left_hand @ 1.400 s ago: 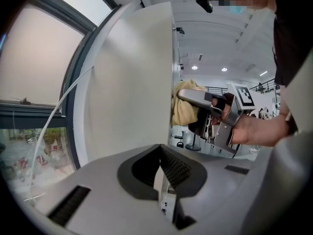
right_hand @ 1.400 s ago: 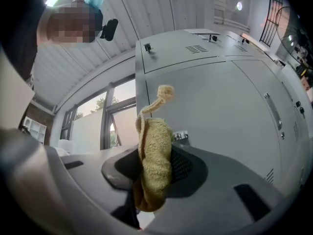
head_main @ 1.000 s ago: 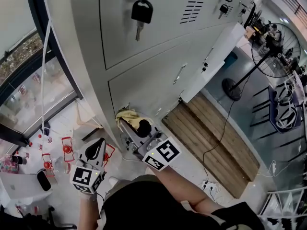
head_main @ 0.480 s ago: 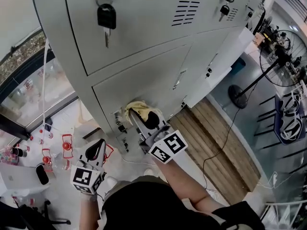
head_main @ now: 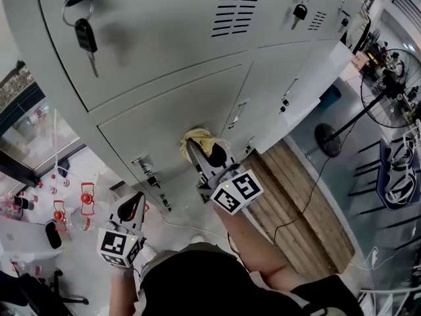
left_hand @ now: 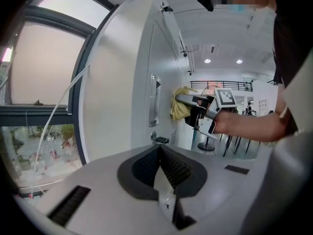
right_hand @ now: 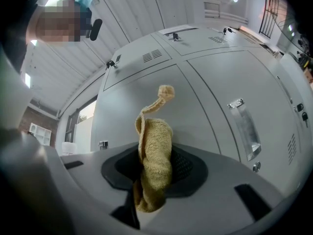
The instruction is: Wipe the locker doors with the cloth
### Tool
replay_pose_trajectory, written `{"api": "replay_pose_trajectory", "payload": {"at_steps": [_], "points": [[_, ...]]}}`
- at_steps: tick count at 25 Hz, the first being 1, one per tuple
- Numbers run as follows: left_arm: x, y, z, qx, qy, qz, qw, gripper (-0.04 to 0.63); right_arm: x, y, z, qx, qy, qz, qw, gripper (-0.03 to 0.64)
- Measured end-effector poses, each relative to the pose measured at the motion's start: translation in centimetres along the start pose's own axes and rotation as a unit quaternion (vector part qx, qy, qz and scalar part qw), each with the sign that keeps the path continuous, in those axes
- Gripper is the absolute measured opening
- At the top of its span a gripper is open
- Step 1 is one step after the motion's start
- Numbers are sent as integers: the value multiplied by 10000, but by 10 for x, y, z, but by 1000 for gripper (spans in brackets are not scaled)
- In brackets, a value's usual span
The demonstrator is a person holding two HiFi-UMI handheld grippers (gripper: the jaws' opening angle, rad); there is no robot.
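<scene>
A yellow cloth [head_main: 198, 137] [right_hand: 154, 165] [left_hand: 180, 109] is pressed against a lower grey locker door [head_main: 164, 127], close to that door's right edge. My right gripper [head_main: 199, 151] [right_hand: 152, 182] is shut on the cloth and points at the door. The left gripper [head_main: 131, 206] [left_hand: 161, 173] hangs low at the left, away from the lockers, jaws shut with nothing between them. The upper door [head_main: 171, 28] carries a hanging key [head_main: 84, 35] and vent slots [head_main: 233, 16].
A recessed handle [head_main: 237, 114] sits on the neighbouring lower door, with an open white door [head_main: 299, 91] beyond it. A standing fan [head_main: 388, 84] and wooden floor boards [head_main: 296, 189] lie to the right. Red items [head_main: 87, 196] and a window [head_main: 26, 124] are at left.
The right gripper with the cloth has slid rightward and up across the lower door. The left gripper has stayed where it was.
</scene>
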State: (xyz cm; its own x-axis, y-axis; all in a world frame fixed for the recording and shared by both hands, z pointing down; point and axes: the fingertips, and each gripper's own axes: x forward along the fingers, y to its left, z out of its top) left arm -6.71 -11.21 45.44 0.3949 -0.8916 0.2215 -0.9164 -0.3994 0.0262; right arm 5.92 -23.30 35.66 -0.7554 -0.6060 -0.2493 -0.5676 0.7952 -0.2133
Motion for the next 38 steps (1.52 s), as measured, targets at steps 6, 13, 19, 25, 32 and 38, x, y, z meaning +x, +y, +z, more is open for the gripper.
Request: {"api": "replay_pose_trajectory", "payload": {"at_steps": [6, 13, 19, 25, 32, 38], "points": [[11, -13, -8, -68, 62, 71, 9999, 9, -10, -40, 6, 108, 40, -209, 9997, 129], [20, -24, -8, -73, 9, 107, 9999, 9, -18, -72, 3, 177, 232, -437, 9986, 129], [20, -27, -15, -94, 18, 81, 9999, 9, -25, -88, -6, 309, 364, -685, 9965, 129], [13, -23, -19, -125, 45, 81, 9999, 9, -30, -97, -18, 488, 522, -935, 9930, 128], [1, -14, -21, -125, 70, 61, 9999, 9, -30, -87, -36, 515, 776, -1085, 9897, 127], [-13, -3, -23, -52, 57, 13, 10000, 9, -25, -69, -49, 577, 878, -1120, 9881, 127]]}}
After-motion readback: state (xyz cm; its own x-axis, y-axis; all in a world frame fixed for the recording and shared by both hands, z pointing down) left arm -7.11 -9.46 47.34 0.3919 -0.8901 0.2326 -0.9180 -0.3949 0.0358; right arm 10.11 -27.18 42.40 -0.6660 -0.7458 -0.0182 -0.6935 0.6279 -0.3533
